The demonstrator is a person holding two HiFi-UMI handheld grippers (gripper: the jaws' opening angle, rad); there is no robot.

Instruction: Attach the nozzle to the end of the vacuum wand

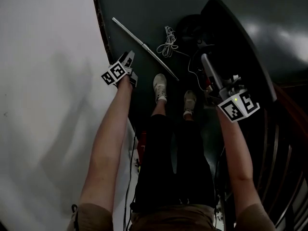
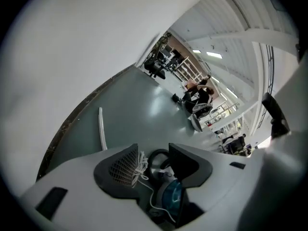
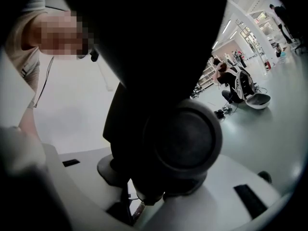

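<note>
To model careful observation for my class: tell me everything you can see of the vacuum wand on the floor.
The vacuum wand is a long, thin, silvery tube, seemingly metal, with a joint partway along. It lies flat on the dark floor, slanting from near the wall towards the person's shoe. Nothing grips it; the left tongs hover apart from it.

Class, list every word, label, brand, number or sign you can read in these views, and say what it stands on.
None: no legible text in any view.
Left marker cube: black-and-white squares, no letters.
Right marker cube: the same.
</note>
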